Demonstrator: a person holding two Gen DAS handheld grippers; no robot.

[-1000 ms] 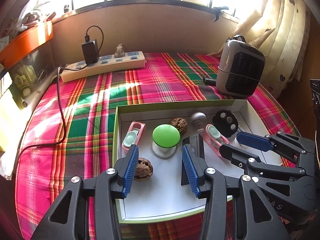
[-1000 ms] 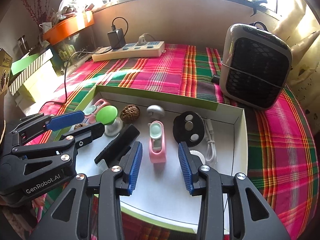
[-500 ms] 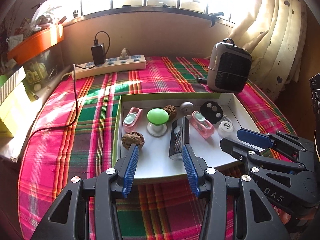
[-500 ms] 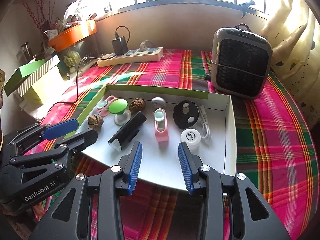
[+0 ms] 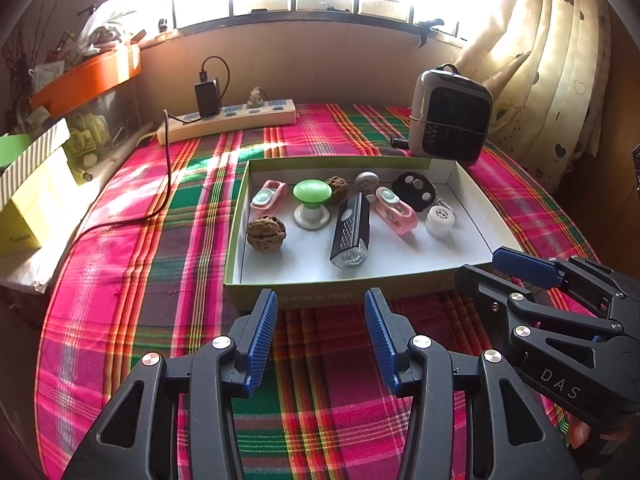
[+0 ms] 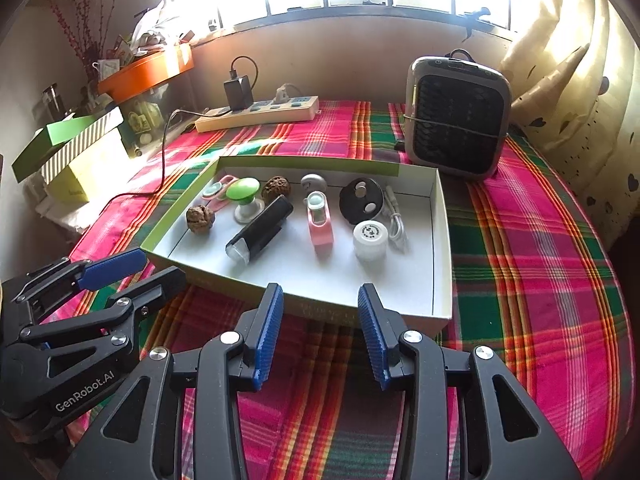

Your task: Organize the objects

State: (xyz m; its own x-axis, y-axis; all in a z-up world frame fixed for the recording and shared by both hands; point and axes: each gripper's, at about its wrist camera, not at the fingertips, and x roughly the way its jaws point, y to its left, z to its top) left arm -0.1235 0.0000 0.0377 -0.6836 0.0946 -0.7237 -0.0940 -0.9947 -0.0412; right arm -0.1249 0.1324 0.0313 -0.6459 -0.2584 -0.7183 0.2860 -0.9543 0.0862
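Right wrist alone: white cable (image 6: 394, 218) beside black disc (image 6: 361, 201).

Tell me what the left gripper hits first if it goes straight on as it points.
Probably the near wall of the box; the left gripper, open and empty, aims just before it. Depth is unclear.

Both grippers, left (image 5: 320, 340) and right (image 6: 320, 336), pull back from above the tray (image 5: 340, 286) to the cloth (image 5: 132, 280); right jaws opening, empty.
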